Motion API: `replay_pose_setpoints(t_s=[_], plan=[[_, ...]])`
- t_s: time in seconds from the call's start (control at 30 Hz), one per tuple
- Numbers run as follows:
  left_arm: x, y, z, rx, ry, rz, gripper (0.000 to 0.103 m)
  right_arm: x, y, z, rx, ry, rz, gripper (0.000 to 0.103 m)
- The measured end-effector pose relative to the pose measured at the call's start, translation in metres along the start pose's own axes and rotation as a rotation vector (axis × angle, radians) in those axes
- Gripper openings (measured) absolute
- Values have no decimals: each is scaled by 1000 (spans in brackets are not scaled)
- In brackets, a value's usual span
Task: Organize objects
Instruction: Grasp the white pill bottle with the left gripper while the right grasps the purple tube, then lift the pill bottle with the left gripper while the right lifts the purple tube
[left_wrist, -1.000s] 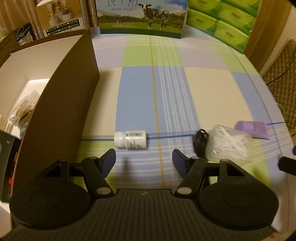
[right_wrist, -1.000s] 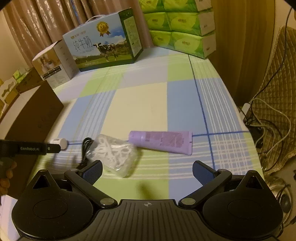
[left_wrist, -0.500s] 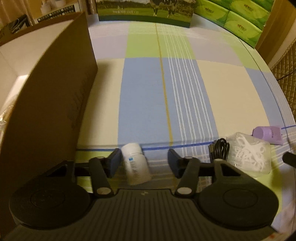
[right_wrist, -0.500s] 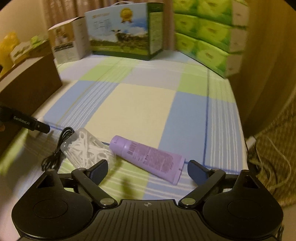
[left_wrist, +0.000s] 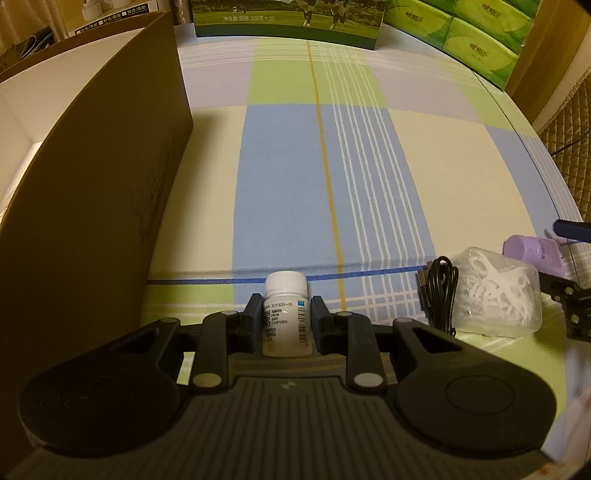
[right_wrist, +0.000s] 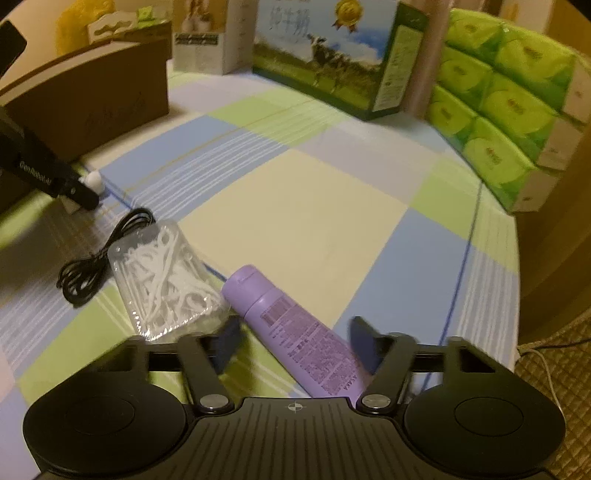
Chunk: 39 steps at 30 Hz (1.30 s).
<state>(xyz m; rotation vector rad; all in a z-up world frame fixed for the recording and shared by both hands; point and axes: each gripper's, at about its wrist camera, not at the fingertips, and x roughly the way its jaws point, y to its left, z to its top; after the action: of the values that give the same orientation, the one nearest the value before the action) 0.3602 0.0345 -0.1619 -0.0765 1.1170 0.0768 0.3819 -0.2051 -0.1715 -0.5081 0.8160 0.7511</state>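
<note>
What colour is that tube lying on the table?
The tube is light purple, clearest in the right wrist view.

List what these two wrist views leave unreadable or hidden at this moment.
- Brown box interior: left wrist view, its tall near wall hides the contents.
- Purple tube tail: right wrist view, covered by the gripper body.
- Right gripper fingertips: motion-blurred, contact with the tube unclear.
- White bottle label: left wrist view, print too small.
- Black cable plug: too small.

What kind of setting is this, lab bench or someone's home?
Most likely a home: a table under a checked tablecloth, a gift carton of milk and stacked tissue packs at the back, curtains behind, and toiletries such as a purple tube.
</note>
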Motion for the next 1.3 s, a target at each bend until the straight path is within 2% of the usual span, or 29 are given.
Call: replay_pose_setpoints(t_s=[0.2,0.37,0.43,0.5,0.57,0.87,1.23,1.3], plan=[[-1,-4,-4,14,12,-1,22,-4,1,-3,9,19,9,41],[-6,-10,-13,27,25,-4,22,-14,11,-7,73,82,-13,33],[-8,-14,-16,35,29,-10,22,-19,15,-11,122,103,-16,28],[-10,-18,-21,44,31,-12,22,-25,16,-15,190,122,-10,16],[-14,-21,-26,47,35,-19,22,-31,18,-20,251,132,-4,16],[-30,-24,-57,43,43,-41,22,-60,50,-45,287,155,17,16],[-55,-13,-101,27,66,-68,22,-95,97,-75,296,158,161,16],[-60,-9,-110,11,72,-74,22,-99,102,-79,307,154,165,16]])
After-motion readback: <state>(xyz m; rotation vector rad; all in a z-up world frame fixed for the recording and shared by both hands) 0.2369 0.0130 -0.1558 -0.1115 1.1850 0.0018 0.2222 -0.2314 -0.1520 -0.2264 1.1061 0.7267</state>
